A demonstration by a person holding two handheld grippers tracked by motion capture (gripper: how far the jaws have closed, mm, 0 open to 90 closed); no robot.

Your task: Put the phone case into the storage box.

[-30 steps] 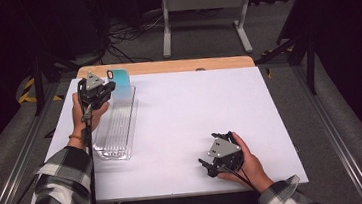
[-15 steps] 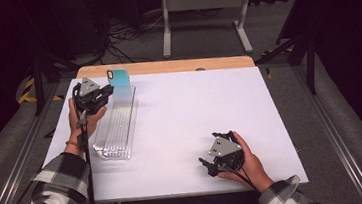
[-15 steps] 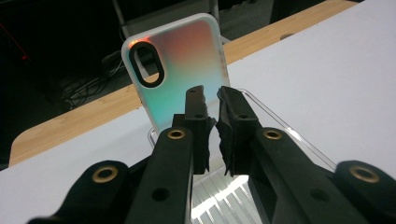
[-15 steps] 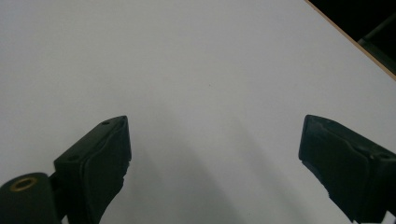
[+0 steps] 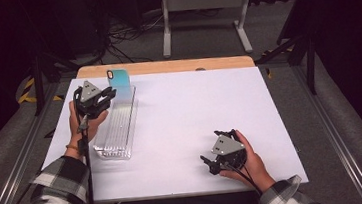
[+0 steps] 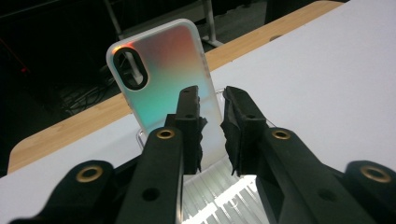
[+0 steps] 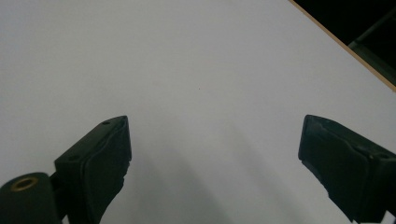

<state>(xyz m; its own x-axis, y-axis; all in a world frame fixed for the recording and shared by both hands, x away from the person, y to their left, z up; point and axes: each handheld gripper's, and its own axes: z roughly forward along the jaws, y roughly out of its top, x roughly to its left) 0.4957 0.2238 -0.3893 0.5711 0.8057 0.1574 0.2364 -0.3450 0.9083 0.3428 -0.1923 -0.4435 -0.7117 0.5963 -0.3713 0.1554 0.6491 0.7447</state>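
Since a second ago you have drawn your left gripper (image 5: 99, 100) back from the phone case toward your side and the table's left edge, and its jaws have just been parting: in the left gripper view a narrow gap stands between the two black fingers (image 6: 189, 122), with nothing pinched in it, so the grip is released. Your right gripper (image 5: 214, 163) has kept its place near the front edge.

The broad white tabletop (image 5: 205, 109), with its strip of light wood (image 5: 165, 66) along the far edge, carries everything. On its left side lies the long clear ribbed plastic rack (image 5: 116, 131), running from near your left forearm toward the far edge. At the rack's far end stands the iridescent teal-to-pink phone case (image 6: 163, 79), upright and leaning slightly, its oval camera cutout at the top; it sits in the rack just beyond your left jaws, apart from them.

Your right gripper rests on bare tabletop, well apart from the rack, jaws spread wide and holding nothing
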